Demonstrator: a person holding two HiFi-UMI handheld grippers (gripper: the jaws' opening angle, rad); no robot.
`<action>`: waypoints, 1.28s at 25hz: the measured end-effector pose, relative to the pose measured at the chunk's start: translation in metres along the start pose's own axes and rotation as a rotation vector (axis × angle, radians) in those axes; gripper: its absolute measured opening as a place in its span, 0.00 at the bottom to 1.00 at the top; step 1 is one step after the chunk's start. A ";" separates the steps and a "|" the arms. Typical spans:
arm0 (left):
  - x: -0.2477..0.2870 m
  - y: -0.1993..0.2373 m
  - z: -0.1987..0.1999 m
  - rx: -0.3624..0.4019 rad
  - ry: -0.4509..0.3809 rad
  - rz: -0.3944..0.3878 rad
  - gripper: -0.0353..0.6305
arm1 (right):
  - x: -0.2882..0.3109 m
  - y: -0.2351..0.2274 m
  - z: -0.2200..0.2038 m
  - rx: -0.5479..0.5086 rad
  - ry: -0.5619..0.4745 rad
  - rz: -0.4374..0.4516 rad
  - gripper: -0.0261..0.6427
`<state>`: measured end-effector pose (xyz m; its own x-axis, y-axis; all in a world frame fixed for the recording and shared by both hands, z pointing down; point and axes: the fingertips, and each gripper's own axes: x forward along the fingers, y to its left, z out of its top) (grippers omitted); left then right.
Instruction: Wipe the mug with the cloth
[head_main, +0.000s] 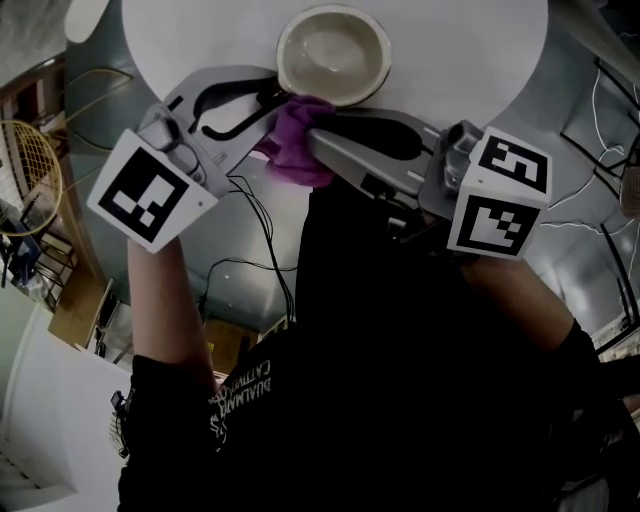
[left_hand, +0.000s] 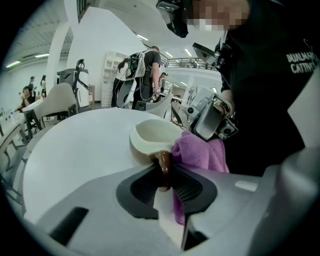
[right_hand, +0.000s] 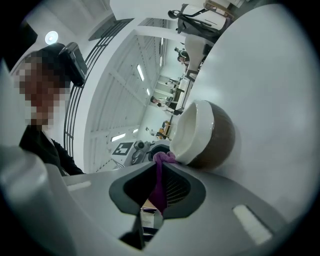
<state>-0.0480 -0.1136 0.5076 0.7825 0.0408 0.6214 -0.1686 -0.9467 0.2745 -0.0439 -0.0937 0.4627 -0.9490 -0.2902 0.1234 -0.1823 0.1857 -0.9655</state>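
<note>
From the head view we count 1 mug (head_main: 332, 55), 1 cloth (head_main: 297, 140), 2 grippers and 2 marker cubes (head_main: 150, 190), 1 on each gripper. The mug stands upright, cream inside, near the edge of 1 round white table (head_main: 200, 30). The left gripper (head_main: 272, 100) reaches in from the left to the mug's near side. The right gripper (head_main: 318, 135) comes in from the right, with the purple cloth bunched at its tip. The cloth sits just below the mug's rim, between the 2 gripper tips.

In the left gripper view we see its 2 jaws clamped on the mug's 1 brown handle (left_hand: 164, 167), the pads pressing it from both sides. The cloth lies against the mug's right side and also touches the right-hand jaw. The other gripper comes down onto the cloth from above. Beyond the table 1 person (left_hand: 145, 75) stands with their back to us.

In the right gripper view its 2 jaws are pinched together on a fold of the cloth, which runs down between the pads. The knot of cloth at the tips touches the mug's cream rim, and the mug's brown outside rests on the table.
</note>
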 end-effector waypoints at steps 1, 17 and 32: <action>0.000 -0.001 -0.001 0.002 0.010 -0.005 0.15 | -0.002 -0.001 0.000 -0.006 0.007 -0.007 0.10; 0.002 -0.005 0.002 -0.001 0.070 -0.057 0.15 | -0.036 -0.019 0.012 0.004 0.011 -0.106 0.10; 0.001 -0.006 0.003 0.017 0.073 -0.062 0.15 | -0.053 -0.026 0.024 -0.023 -0.042 -0.182 0.10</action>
<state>-0.0441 -0.1091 0.5047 0.7453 0.1225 0.6553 -0.1099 -0.9470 0.3020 0.0177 -0.1055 0.4762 -0.8886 -0.3593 0.2852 -0.3558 0.1477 -0.9228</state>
